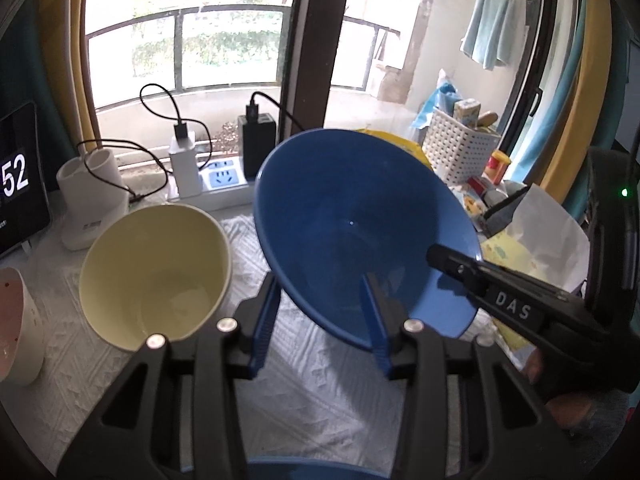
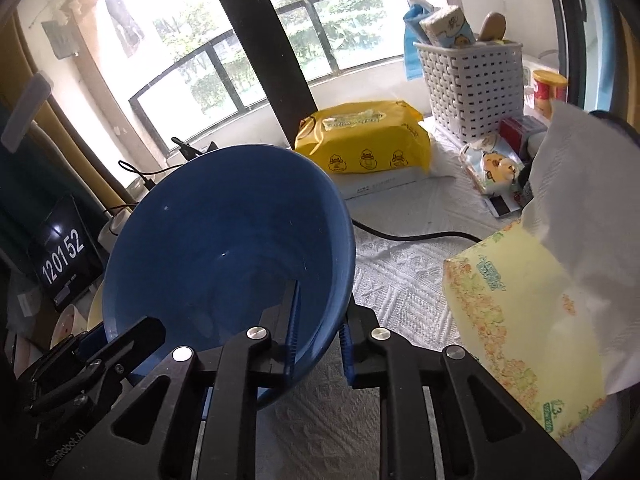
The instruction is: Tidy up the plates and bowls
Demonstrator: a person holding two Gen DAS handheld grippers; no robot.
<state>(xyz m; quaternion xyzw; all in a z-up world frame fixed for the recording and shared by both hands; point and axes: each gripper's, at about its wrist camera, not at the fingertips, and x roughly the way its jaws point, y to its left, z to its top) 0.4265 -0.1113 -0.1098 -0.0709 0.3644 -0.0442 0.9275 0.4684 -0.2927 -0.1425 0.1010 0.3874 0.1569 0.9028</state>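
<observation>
**A:** What does your left wrist view show?

**B:** My left gripper (image 1: pixel 324 316) pinches the near rim of the blue bowl (image 1: pixel 352 216), 1 blue finger inside the bowl and 1 outside. The bowl is tilted, its mouth turned toward me, and lifted off the white textured cloth (image 1: pixel 304 396). My right gripper (image 1: pixel 440 256) reaches in from the right and touches the same rim. Just left of it the cream bowl (image 1: pixel 156 276) rests on the cloth, empty. At the far left edge a pink-and-white vessel (image 1: pixel 16 332) is cut off; I cannot tell what it is.

**A:** And the right wrist view?

**B:** My right gripper (image 2: pixel 318 324) is pressed together on the wall of the blue bowl (image 2: pixel 224 240), clamping the rim. The left gripper (image 2: pixel 116 344) holds the opposite edge at lower left. So both tools carry 1 bowl between them.

**A:** How far along are you?

**B:** Early to middle, I judge. The blue bowl is in hand but not set anywhere, and nothing is nested in the cream bowl. No plate shows clearly in either view, so those remain.
</observation>
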